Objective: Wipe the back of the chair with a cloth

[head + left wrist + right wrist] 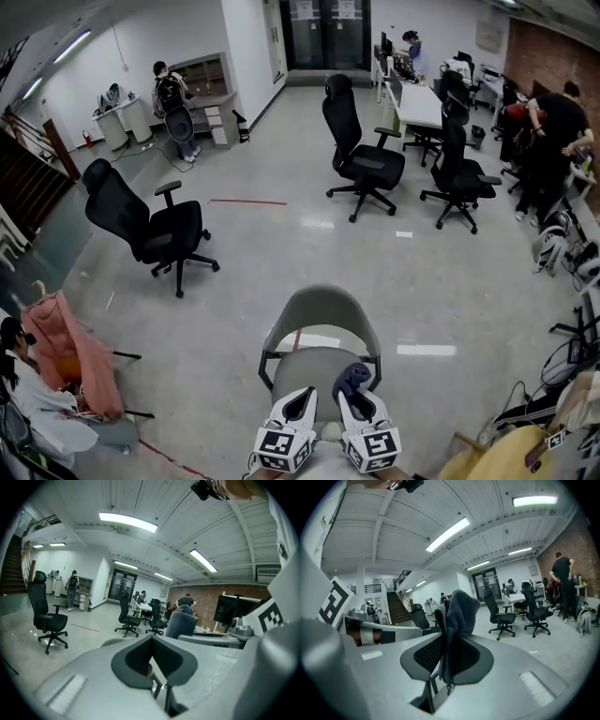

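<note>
A grey chair (319,309) with a rounded back stands just in front of me, its seat facing me. Both grippers hover low over the seat's near edge. My right gripper (354,398) is shut on a dark blue-grey cloth (352,378), which sticks up in a bunch from between the jaws (457,616). My left gripper (298,401) sits beside it on the left, its jaws together with nothing between them. In the left gripper view the cloth (180,623) shows to the right of the left gripper (151,660).
Black office chairs stand on the shiny floor at the left (150,225) and farther back (361,155) (459,173). A pink garment (70,356) hangs over a frame at the lower left, beside a seated person. People (553,141) and desks line the right wall.
</note>
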The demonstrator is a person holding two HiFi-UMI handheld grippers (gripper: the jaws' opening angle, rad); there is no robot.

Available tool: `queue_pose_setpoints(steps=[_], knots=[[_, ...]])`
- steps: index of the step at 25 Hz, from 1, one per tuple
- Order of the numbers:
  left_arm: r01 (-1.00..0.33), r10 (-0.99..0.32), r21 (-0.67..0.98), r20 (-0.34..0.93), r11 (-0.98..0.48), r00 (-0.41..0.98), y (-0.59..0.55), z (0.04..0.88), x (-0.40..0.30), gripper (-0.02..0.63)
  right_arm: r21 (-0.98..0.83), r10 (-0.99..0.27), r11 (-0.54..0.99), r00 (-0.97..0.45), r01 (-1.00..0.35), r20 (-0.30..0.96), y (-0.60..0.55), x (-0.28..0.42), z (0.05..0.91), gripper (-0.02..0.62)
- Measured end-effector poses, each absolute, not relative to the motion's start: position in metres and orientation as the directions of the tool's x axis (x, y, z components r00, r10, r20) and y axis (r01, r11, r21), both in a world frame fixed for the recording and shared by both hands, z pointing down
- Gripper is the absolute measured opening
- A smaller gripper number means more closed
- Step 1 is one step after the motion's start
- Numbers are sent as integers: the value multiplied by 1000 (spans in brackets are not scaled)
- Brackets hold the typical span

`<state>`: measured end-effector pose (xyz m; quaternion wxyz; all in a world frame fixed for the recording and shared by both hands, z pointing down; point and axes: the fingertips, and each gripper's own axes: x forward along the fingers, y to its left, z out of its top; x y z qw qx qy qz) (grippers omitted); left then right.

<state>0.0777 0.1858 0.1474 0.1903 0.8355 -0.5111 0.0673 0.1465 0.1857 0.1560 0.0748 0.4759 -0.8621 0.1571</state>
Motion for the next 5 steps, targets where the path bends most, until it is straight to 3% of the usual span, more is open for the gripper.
queue_pose_setpoints(steps=[5], knots=[[-881, -829, 251, 311, -400, 465, 186, 151, 76, 2, -194, -797, 501, -537, -843, 275, 186, 144, 157, 69]])
